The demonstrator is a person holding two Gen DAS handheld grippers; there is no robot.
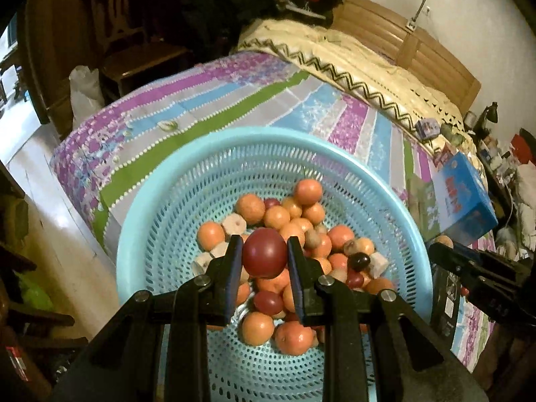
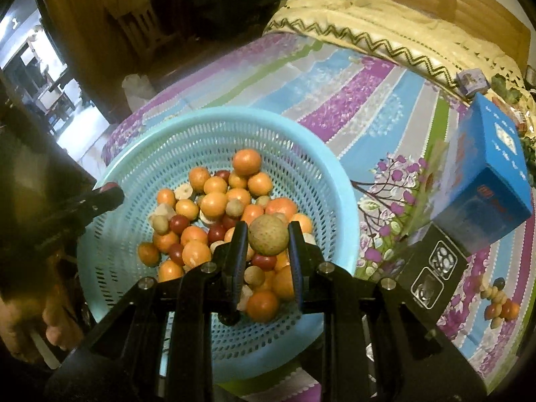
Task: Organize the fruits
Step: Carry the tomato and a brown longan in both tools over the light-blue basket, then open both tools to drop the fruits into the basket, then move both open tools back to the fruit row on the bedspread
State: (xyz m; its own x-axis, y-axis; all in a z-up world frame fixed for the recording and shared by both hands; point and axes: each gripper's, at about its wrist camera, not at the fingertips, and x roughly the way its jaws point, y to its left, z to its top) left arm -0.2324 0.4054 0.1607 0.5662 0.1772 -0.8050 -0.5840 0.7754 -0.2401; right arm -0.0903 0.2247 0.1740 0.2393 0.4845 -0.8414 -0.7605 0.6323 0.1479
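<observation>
A light blue perforated basket (image 1: 150, 234) (image 2: 110, 234) on the bed holds several oranges, dark red fruits, small brown fruits and pale chunks. My left gripper (image 1: 264, 258) is shut on a dark red round fruit (image 1: 264, 253) just above the pile. My right gripper (image 2: 268, 239) is shut on a brown speckled round fruit (image 2: 268, 239), also over the basket. In the left wrist view the right gripper (image 1: 442, 251) shows at the right edge. In the right wrist view the left gripper (image 2: 107, 197) shows at the left, over the basket's rim.
The striped floral bedspread (image 1: 234, 107) (image 2: 368, 107) carries a blue box (image 2: 492, 181) (image 1: 465, 197) and a black box (image 2: 432, 268) right of the basket. A small cluster of fruits (image 2: 499, 305) lies beyond them. A cream blanket (image 2: 385, 37) lies at the back. A hand (image 2: 37, 321) shows at the lower left.
</observation>
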